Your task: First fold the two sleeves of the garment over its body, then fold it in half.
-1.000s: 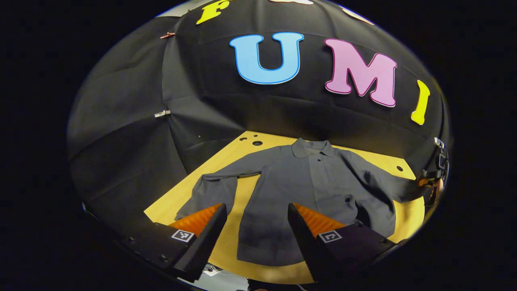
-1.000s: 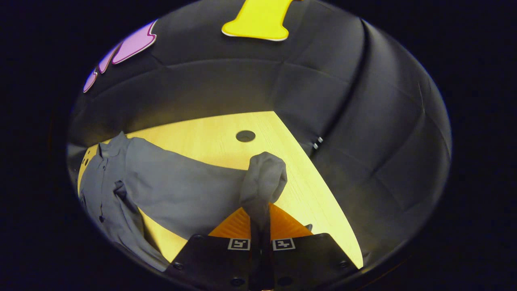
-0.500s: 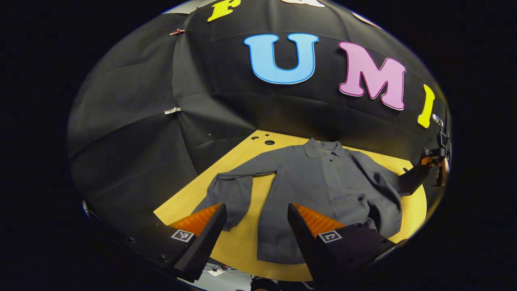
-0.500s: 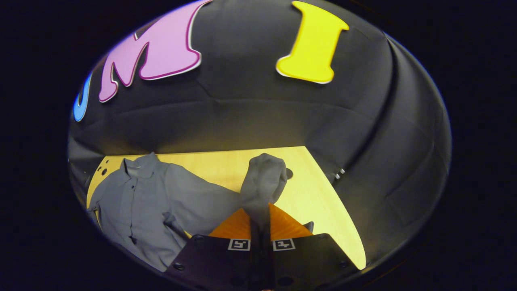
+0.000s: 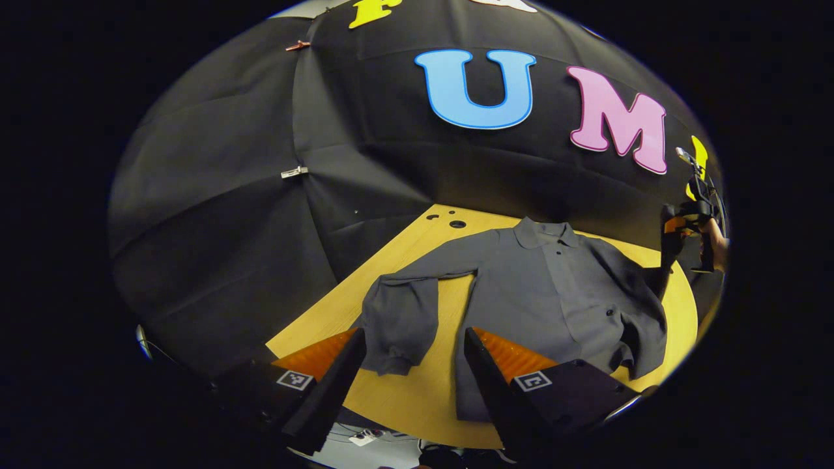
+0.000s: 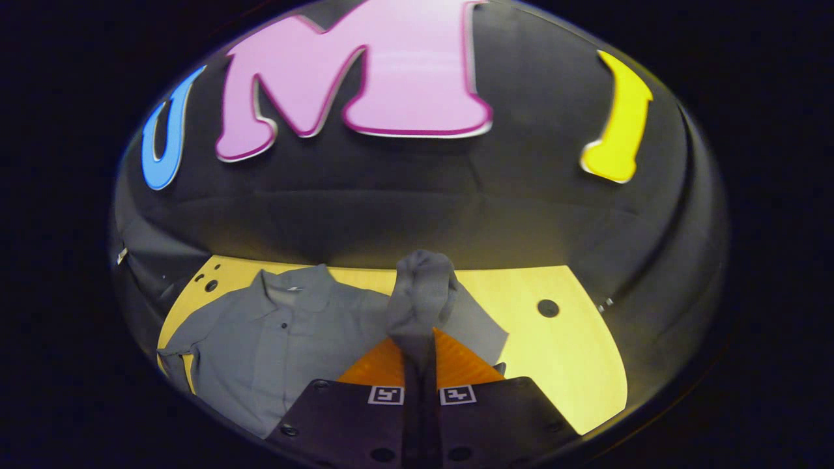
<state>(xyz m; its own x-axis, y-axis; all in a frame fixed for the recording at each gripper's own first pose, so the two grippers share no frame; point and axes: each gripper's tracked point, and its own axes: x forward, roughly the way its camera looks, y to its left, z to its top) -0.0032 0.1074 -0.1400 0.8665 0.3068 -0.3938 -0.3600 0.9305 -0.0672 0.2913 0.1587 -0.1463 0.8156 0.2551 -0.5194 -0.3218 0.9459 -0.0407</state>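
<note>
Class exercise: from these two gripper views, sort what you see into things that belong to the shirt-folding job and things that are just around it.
Belongs to the job:
- grey shirt
- its lifted sleeve, pinched in the right gripper
- its flat sleeve
- left gripper, open

Just around:
- wooden table
- clips on the booth wall

A light wooden table (image 5: 423, 397) fills the lower centre of the left gripper view, with round holes at its far left corner (image 5: 457, 224) and another at the right in the right gripper view (image 6: 548, 308). A grey collared, buttoned shirt (image 5: 521, 293) lies spread on it, collar toward the top.
</note>
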